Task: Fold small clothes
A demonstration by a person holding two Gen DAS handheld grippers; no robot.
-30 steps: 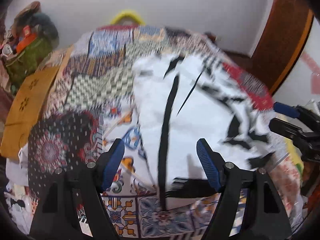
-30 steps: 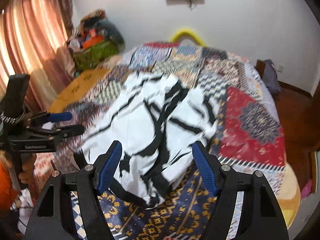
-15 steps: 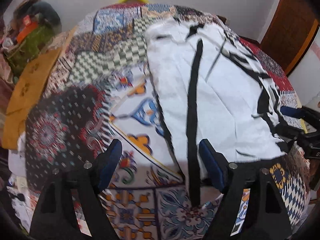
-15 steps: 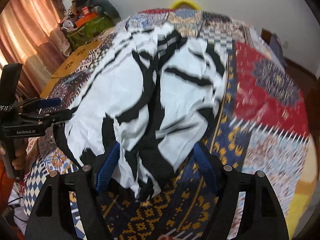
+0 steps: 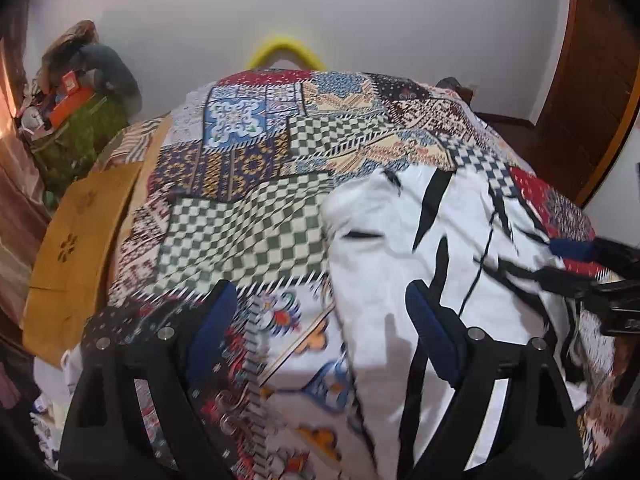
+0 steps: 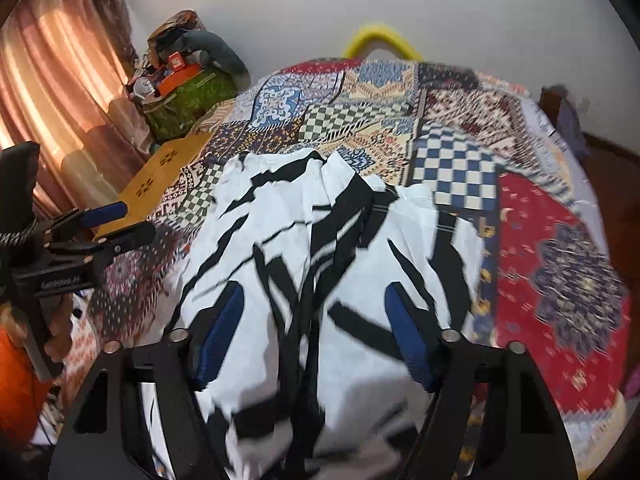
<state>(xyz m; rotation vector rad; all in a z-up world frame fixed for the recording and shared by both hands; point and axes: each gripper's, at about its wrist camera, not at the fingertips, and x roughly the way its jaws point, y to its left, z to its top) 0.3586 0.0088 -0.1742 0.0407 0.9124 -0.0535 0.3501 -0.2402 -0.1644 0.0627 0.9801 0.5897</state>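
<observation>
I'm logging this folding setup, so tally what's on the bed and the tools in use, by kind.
Black-and-white garment: 1
Patchwork bedspread: 1
Hand-held grippers: 2, left hand-held gripper and right hand-held gripper
Total: 4

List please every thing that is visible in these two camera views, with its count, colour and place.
garment: one, white with black stripes, lying crumpled on the bedspread
patchwork bedspread: one, many colours, covering the bed
yellow curved object: one, behind the far edge of the bed
green bag: one, with orange items on top, far left by the wall
mustard cloth: one, at the left edge of the bed
curtain: one, pinkish, far left
left gripper: one, black with blue pads, open, above the garment's left edge
right gripper: one, black with blue pads, open, over the garment
</observation>
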